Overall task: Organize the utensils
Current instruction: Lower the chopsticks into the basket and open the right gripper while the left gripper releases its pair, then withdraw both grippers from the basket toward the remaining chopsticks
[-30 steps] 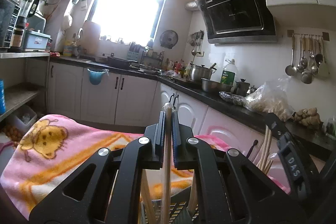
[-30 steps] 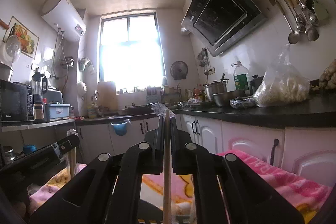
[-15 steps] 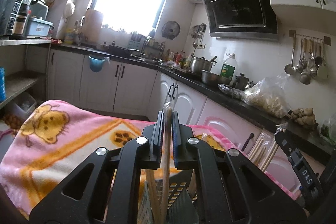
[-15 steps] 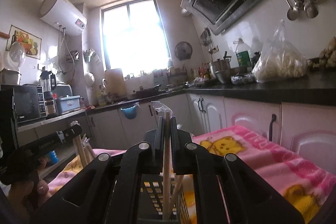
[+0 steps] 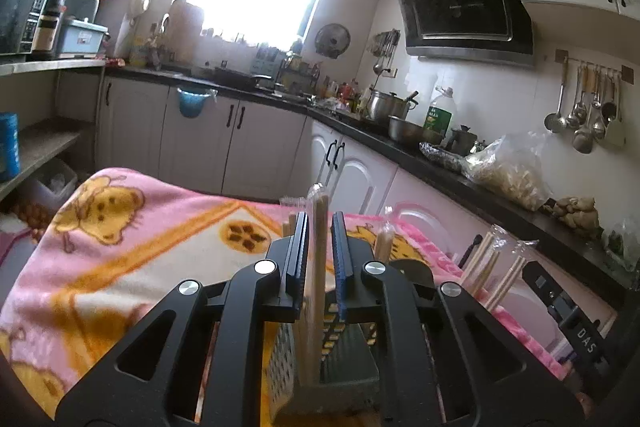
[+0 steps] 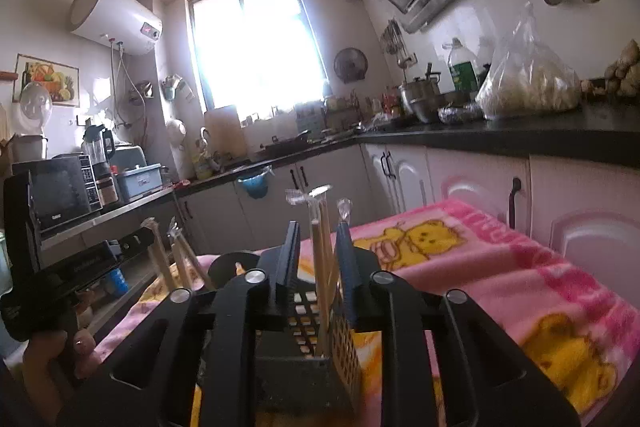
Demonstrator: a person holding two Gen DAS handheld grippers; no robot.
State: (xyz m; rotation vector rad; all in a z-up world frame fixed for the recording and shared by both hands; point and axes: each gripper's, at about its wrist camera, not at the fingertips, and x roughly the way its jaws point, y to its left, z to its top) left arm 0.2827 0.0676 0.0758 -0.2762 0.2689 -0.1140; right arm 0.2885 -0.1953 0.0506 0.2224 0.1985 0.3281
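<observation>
Two views. Left wrist: left gripper [image 5: 320, 239] parted narrowly around wrapped chopsticks [image 5: 319, 267] upright in perforated holder [image 5: 340, 359] on pink blanket [image 5: 120, 259]. Right wrist: right gripper [image 6: 318, 255] slightly parted, chopsticks standing between, in holder.

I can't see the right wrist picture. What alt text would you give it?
An open black gripper frames wrapped chopsticks standing in a perforated holder on a pink cartoon-bear blanket. To the left, a hand holds a second gripper near more chopsticks. Behind lie a sunlit kitchen window and dark counters.
</observation>
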